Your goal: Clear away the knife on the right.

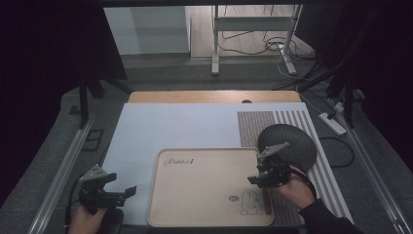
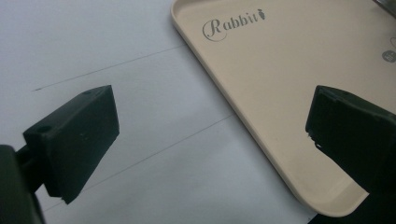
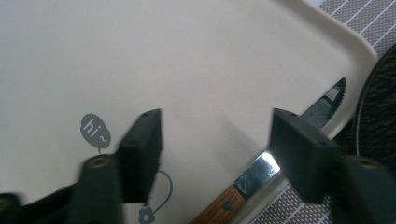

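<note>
Knife work is what my right gripper has in hand: the blade lies in the cream tray, along its right rim, wooden handle toward me and serrated tip pointing away. My right jaws stand released above it, nothing pressed between the pads, one pad over the bare tray floor and the other just over the blade near the rim. My left gripper waits apart, jaws spread wide and empty, over the white mat just beside the tray's left edge.

To do this step well, I judge I should lift straight up so neither pad drags the blade, and keep clear of the raised rim, since a nudge could tip the knife against it or shift the tray. The dark round woven plate sits just beyond the tray's far right corner, partly under my hand, so I should pull back toward myself rather than sideways.

Under the tray the white mat covers a wooden table, with a striped placemat at the right. Beyond, the room is dim: grey floor, a white stand's legs, loose cables and a power strip.
</note>
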Demonstrator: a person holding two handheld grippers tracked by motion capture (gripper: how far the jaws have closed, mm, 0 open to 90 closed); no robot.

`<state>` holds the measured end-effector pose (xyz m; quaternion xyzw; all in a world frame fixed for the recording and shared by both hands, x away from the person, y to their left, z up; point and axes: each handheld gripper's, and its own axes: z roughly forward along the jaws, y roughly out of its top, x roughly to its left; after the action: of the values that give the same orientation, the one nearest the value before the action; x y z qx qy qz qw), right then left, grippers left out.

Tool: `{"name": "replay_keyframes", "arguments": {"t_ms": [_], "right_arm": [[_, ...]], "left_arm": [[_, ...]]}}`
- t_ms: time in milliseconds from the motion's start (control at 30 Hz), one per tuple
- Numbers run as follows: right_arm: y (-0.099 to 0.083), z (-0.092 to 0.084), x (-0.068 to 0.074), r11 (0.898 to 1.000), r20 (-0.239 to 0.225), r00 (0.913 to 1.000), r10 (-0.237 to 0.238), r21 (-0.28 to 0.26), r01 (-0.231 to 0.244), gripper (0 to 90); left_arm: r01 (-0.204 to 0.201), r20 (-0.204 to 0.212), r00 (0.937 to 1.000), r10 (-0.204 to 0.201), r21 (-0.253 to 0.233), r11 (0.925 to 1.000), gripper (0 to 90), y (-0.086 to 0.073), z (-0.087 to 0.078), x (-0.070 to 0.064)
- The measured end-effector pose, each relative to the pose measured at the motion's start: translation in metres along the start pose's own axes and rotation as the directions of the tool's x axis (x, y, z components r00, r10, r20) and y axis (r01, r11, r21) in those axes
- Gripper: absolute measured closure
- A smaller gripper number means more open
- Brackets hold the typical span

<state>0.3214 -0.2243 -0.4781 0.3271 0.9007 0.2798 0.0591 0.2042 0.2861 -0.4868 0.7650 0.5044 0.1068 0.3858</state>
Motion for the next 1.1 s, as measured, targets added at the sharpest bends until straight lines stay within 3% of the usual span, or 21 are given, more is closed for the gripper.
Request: {"name": "replay_keyframes", "arguments": {"t_ms": [133, 200, 267, 367, 667, 1100], "right_arm": [[0.0, -0.002, 0.001, 1.0, 0.045, 0.999, 0.007, -0.03, -0.005, 9.4], [-0.001, -0.002, 0.003, 0.999, 0.07, 0.9975, -0.006, -0.053, 0.01, 6.2], [-0.001, -0.003, 0.003, 0.998, 0.054, 0.9985, -0.003, -0.063, 0.007, 2.6], [-0.003, -0.004, 0.002, 0.997, 0.042, 0.9991, 0.009, -0.071, -0.006, 0.0], [-0.012, -0.014, 0.004, 0.994, 0.101, 0.9949, 0.009, -0.106, 0.001, 0.0], [-0.029, -0.033, 0.002, 0.989, 0.129, 0.9906, 0.044, -0.144, -0.026, 0.0]], "left_arm": [[0.002, 0.002, 1.0, -0.002, 0.0, 1.0, 2.7, 0.0, 0.0, 0.0], [0.003, 0.002, 1.0, -0.003, 0.0, 1.0, 2.7, 0.0, 0.0, 0.0], [0.004, 0.002, 1.0, -0.004, 0.0, 1.0, 2.7, 0.0, 0.0, 0.0], [0.005, 0.003, 1.0, -0.005, 0.0, 1.0, 2.7, 0.0, 0.0, 0.001], [0.007, 0.003, 1.0, -0.007, -0.001, 1.0, 2.7, 0.0, 0.0, 0.001], [0.013, 0.016, 0.9998, -0.013, -0.006, 0.9999, 2.7, -0.001, -0.001, 0.002]]}}
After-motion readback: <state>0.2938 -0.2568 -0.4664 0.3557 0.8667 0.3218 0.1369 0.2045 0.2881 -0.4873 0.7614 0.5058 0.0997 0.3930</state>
